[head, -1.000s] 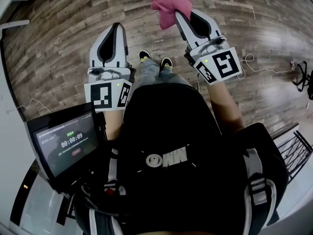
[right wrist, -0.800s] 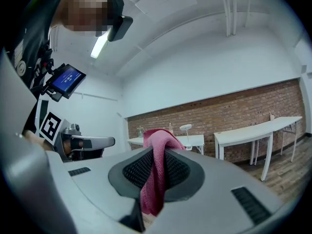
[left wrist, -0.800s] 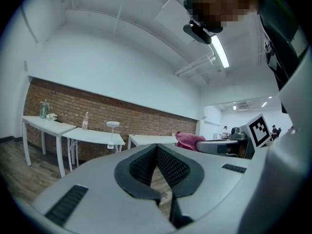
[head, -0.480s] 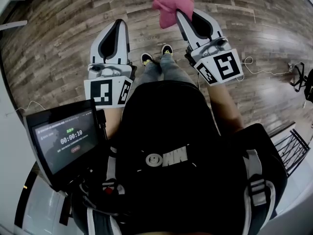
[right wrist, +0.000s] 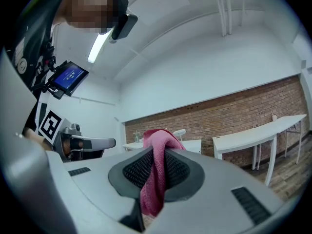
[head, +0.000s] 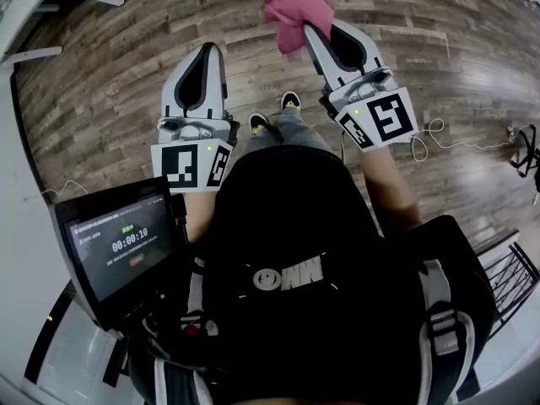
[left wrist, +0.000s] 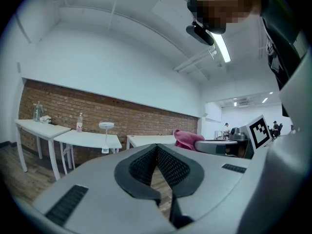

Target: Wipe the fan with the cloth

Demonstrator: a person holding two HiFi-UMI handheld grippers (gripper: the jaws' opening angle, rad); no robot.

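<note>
My right gripper [head: 309,25] is shut on a pink cloth [head: 295,7], which bunches up past the jaw tips. In the right gripper view the cloth [right wrist: 157,155] hangs pinched between the two black pads. My left gripper [head: 207,51] is held level beside it, shut with nothing in it; its pads meet at the tip [left wrist: 156,147]. A small white round-headed thing on a thin stand, possibly the fan [left wrist: 106,126], stands on a white table against the brick wall, far ahead. The cloth [left wrist: 185,138] also shows in the left gripper view.
Wooden floor [head: 101,99] lies below, with my feet [head: 288,101] between the grippers. A tablet [head: 118,243] hangs at my left. A white cable [head: 430,129] lies on the floor at right. White tables [left wrist: 87,139] line the brick wall; a bottle [left wrist: 79,122] stands on one.
The person has stepped forward: the feet have shifted and white table legs show more at the upper left. Both grippers stay as they were, the right one still holding the cloth.
</note>
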